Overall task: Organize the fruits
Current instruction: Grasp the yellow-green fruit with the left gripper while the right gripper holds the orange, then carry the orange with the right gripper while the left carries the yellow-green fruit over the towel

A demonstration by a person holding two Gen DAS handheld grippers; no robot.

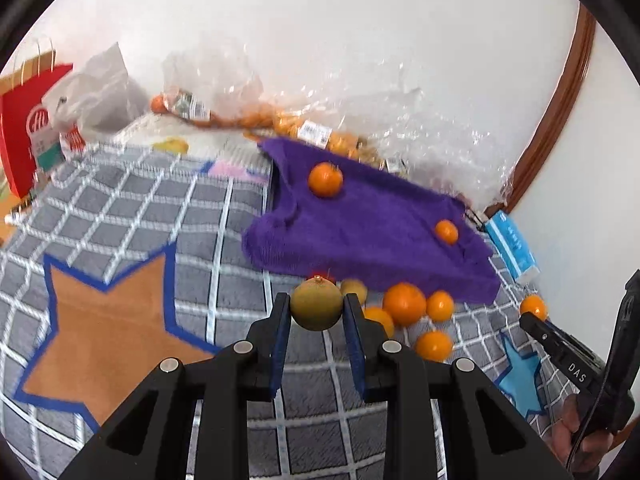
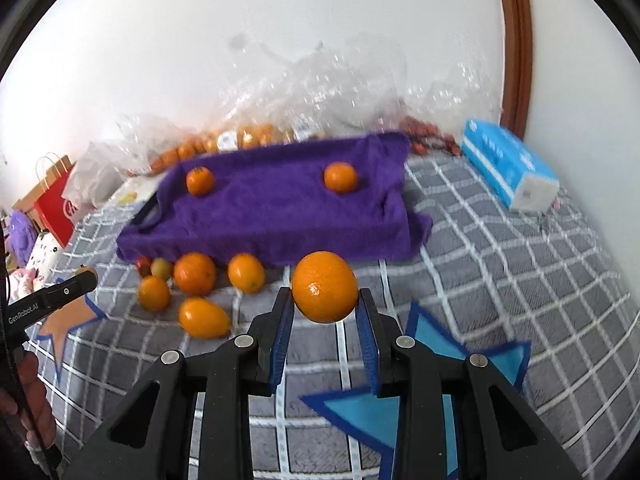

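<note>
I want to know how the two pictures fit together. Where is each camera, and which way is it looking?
Left wrist view: on the left gripper, looking forward and down over the green fruit it holds toward the purple cloth; the right gripper and a hand show at right.
Right wrist view: on the right gripper, over its orange; the left gripper shows at left.
Shared: the cloth, two oranges on it, loose fruit in front, grey checked rug.
</note>
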